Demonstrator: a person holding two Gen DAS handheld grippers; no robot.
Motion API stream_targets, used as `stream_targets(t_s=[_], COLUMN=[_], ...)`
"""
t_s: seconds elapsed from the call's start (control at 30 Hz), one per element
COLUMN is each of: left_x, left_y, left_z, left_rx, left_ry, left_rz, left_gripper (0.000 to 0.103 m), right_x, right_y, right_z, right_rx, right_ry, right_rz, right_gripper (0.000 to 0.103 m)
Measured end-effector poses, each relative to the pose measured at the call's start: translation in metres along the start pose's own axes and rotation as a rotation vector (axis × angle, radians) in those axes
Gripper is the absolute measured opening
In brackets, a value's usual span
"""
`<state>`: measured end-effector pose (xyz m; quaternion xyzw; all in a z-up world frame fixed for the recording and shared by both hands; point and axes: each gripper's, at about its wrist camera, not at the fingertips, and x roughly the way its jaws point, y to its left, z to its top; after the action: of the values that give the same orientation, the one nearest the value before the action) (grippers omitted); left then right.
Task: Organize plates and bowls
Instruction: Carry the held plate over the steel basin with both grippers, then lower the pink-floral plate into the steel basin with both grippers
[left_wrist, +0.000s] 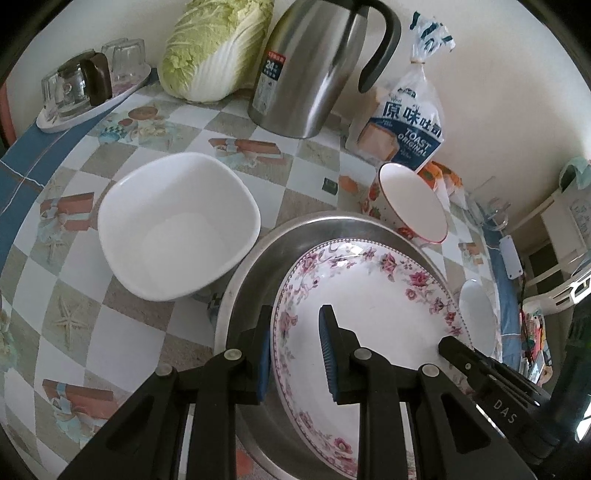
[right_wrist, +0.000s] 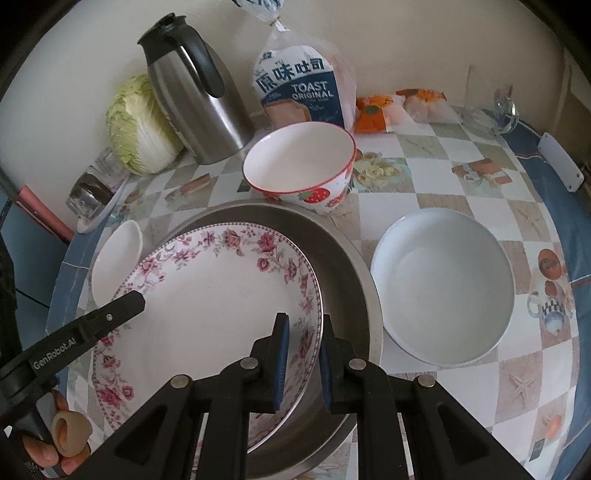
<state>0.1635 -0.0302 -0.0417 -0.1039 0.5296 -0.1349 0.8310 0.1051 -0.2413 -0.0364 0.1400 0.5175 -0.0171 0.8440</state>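
Both claws grasp the floral plate (right_wrist: 221, 302), left gripper (left_wrist: 295, 354) on its left rim, right gripper (right_wrist: 303, 362) on its right rim, directly above the steel basin (right_wrist: 347, 266).

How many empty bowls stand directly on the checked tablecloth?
3: a white squarish bowl left of the steel basin, a strawberry-patterned bowl behind it, a round pale bowl to its right. Others may be hidden.

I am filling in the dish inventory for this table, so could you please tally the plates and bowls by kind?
Floral plate: 1, lying in the steel basin and held at its rim by both claws
Steel basin: 1
Strawberry bowl: 1
White squarish bowl: 1
White round bowl: 1
Total: 5
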Motion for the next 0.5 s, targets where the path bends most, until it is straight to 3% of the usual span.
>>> stream_targets(t_s=[0.5], left_x=[0.015], left_y=[-0.003], left_z=[-0.002], left_rx=[0.010], left_ry=[0.033], left_rz=[0.023], left_gripper=[0.025], right_x=[0.010], right_y=[-0.003], right_z=[-0.002], right_rx=[0.006], right_ry=[0.024], right_rz=[-0.020], right_gripper=[0.016])
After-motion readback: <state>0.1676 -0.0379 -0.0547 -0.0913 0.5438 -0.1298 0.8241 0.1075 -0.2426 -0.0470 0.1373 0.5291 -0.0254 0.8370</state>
